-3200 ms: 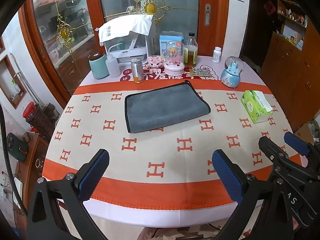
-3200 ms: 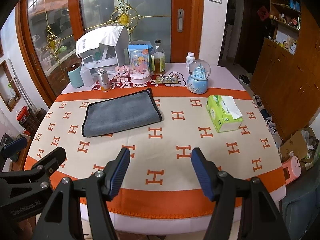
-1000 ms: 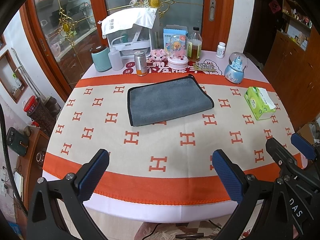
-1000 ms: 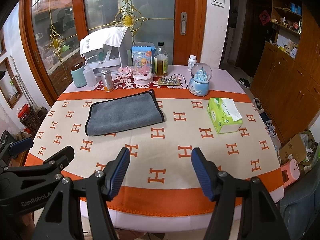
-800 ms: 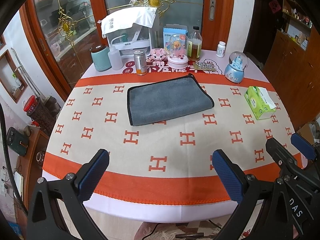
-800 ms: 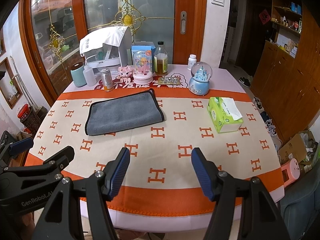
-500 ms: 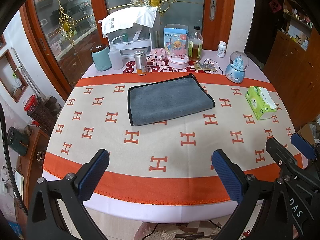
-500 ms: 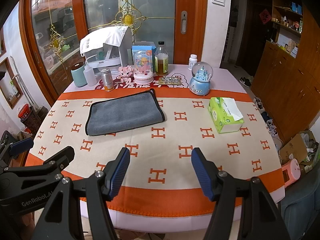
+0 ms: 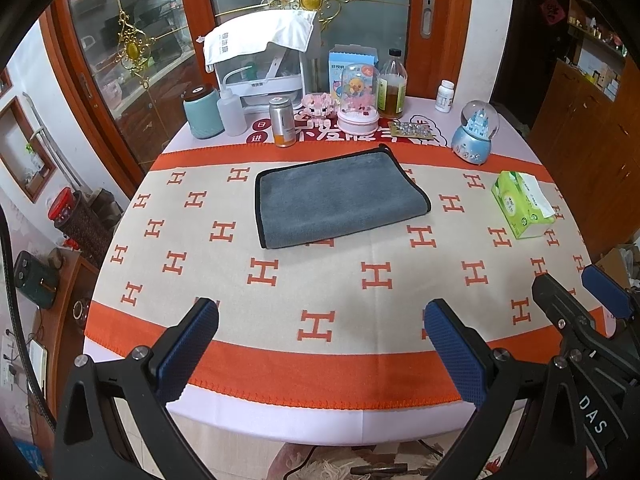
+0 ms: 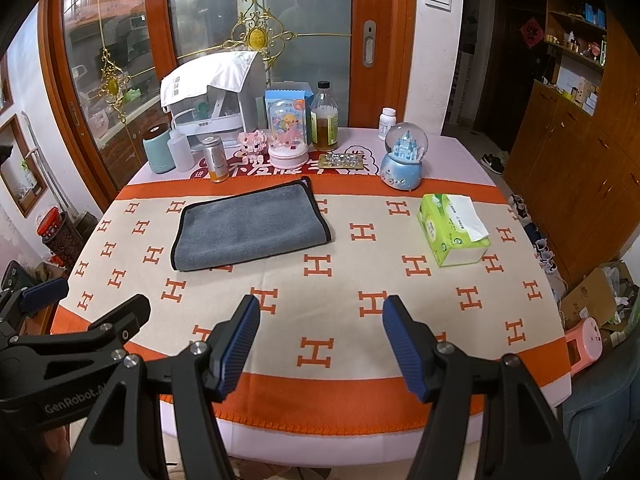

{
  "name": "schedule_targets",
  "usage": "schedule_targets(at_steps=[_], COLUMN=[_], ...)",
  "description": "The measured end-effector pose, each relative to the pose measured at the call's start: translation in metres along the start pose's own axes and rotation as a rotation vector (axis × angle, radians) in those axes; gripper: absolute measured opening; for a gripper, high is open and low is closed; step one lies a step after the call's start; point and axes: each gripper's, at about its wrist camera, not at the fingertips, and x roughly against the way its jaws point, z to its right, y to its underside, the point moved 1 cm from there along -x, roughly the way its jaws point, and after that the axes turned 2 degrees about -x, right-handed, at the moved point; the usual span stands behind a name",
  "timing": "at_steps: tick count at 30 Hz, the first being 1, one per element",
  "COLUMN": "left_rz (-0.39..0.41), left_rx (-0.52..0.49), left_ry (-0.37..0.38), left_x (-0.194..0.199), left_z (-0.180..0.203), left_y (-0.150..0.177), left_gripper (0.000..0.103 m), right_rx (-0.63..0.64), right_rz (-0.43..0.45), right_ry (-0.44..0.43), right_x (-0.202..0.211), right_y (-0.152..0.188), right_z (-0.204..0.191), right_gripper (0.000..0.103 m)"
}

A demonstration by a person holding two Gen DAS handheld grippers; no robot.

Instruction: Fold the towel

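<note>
A grey towel with black edging (image 9: 340, 198) lies folded flat on the far half of the round table; it also shows in the right wrist view (image 10: 250, 226). My left gripper (image 9: 320, 344) is open and empty, held at the table's near edge, well short of the towel. My right gripper (image 10: 320, 340) is open and empty too, beside the left one at the near edge. The right gripper's fingers (image 9: 600, 292) show at the right of the left wrist view, and the left gripper's fingers (image 10: 44, 294) at the left of the right wrist view.
The tablecloth (image 9: 320, 272) is cream with orange H marks. A green tissue pack (image 10: 454, 230) lies right of the towel. Behind the towel stand a can (image 9: 282, 122), a teal jar (image 9: 202, 112), a bottle (image 9: 392, 84), a snow globe (image 9: 474, 132) and a white appliance (image 9: 260, 64).
Over three seconds both grippers have drawn back and up from the table a little, so the towel looks smaller. In the last second almost nothing has moved.
</note>
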Motion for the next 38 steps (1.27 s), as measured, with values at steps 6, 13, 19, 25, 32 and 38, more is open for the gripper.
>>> schedule_targets(at_steps=[6,13,19,25,32,38], left_rz=[0.003,0.002,0.002,0.003,0.002,0.001], left_rx=[0.000,-0.002,-0.002,-0.002,-0.002,-0.002], left_ry=[-0.003,-0.002,-0.003,-0.003,-0.004,-0.003], left_x=[-0.0011,-0.0012,-0.0012,-0.0011,-0.0011,-0.0010], left_z=[-0.0019,-0.0021,-0.0021,-0.0021,-0.0017,-0.0009], left_y=[0.0020,0.0016,0.0014,0.0014,0.0007,0.0000], left_gripper=[0.102,0.102,0.102,0.102,0.102,0.102], right_rx=[-0.001,-0.001,-0.001,-0.002,-0.001,-0.002], right_rz=[0.001,0.000,0.003,0.004,0.003,0.002], right_ry=[-0.001,0.000,-0.002,-0.003,-0.004,-0.004], right_x=[0.0003,-0.0003,0.0008,0.0012,0.0012,0.0005], right_y=[0.0003,-0.0001,0.0007,0.0009,0.0008,0.0006], right_z=[-0.0004,0.0006,-0.0013,-0.0007,-0.0005,0.0005], right_gripper=[0.064,0.064,0.064,0.064,0.064,0.064])
